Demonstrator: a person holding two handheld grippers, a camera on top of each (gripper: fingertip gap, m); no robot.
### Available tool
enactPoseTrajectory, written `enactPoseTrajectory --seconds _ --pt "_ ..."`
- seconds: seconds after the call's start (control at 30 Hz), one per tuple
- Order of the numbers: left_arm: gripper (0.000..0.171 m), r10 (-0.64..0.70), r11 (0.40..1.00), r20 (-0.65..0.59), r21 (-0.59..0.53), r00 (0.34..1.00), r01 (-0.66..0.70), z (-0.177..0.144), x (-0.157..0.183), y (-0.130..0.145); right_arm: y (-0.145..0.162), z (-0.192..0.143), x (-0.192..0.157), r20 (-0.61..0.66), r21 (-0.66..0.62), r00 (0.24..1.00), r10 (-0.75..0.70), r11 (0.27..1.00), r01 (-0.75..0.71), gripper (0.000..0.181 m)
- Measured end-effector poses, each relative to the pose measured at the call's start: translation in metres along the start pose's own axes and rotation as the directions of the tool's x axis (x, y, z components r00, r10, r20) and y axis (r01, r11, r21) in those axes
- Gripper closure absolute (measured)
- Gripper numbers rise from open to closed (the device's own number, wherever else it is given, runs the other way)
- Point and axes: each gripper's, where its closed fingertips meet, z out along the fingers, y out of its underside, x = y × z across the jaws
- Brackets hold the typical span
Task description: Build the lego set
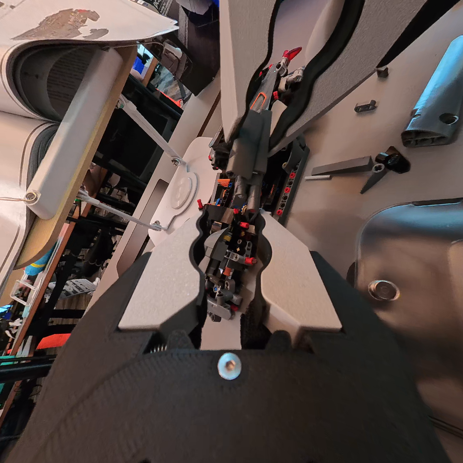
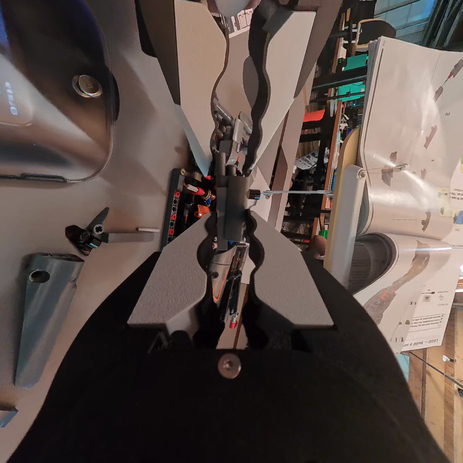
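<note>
Both grippers are clamped on the lego model from opposite ends, holding it up over the white table: left gripper pinches the busy end with red pins, right gripper has the dark grey end. A propeller piece and grey panel lie loose on the table, and the manual sits open on a stand off to the side.

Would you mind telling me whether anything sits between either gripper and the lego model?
Nothing visible does. The left gripper is already closed on one end of the lego model and the right gripper on the other end, with no other part between fingers and model.
</note>
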Motion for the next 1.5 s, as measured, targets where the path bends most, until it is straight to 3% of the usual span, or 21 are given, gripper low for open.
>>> enactPoseTrajectory --seconds 0.23,0.43,0.63,0.7,0.83,1.03,1.13,1.23,1.33,1.5 --pt "0.127 -0.01 0.999 0.058 -0.03 0.998 0.012 -0.005 -0.022 0.012 0.006 0.0 0.001 0.028 0.007 0.998 0.056 0.998 -0.056 0.161" --pt "0.11 -0.1 0.992 0.024 -0.07 0.995 0.102 -0.008 -0.038 0.03 0.01 0.001 0.003 0.055 0.02 0.991 0.121 0.992 -0.122 0.161" --pt "0.071 -0.285 0.941 -0.046 -0.203 0.957 0.27 0.004 -0.05 0.065 0.027 0.004 0.003 0.178 -0.015 0.928 0.328 0.944 -0.331 0.16" --pt "0.06 -0.367 0.908 -0.077 -0.245 0.927 0.34 0.008 -0.049 0.075 0.032 0.004 0.006 0.222 -0.013 0.877 0.425 0.901 -0.434 0.16" --pt "0.057 -0.451 0.863 -0.126 -0.315 0.883 0.396 0.013 -0.038 0.091 0.033 -0.001 0.012 0.353 -0.006 0.718 0.6 0.769 -0.639 0.16" --pt "0.071 -0.476 0.849 -0.204 -0.36 0.856 0.386 0.017 -0.015 0.097 0.024 -0.015 0.023 0.632 -0.078 0.247 0.734 0.378 -0.923 0.16" --pt "0.072 -0.471 0.851 -0.215 -0.367 0.855 0.376 0.019 -0.01 0.095 0.024 -0.02 0.027 0.703 -0.131 0.089 0.706 0.252 -0.959 0.16" --pt "0.072 -0.464 0.85 -0.217 -0.382 0.859 0.362 0.02 -0.009 0.094 0.024 -0.023 0.03 0.736 -0.155 0.014 0.677 0.189 -0.97 0.16" --pt "0.073 -0.463 0.848 -0.218 -0.391 0.859 0.358 0.02 -0.008 0.092 0.023 -0.025 0.031 0.752 -0.163 -0.011 0.659 0.169 -0.972 0.16" --pt "0.079 -0.45 0.856 -0.226 -0.385 0.864 0.346 0.019 0.0 0.083 0.025 -0.023 0.024 0.743 -0.176 0.019 0.669 0.222 -0.959 0.16"
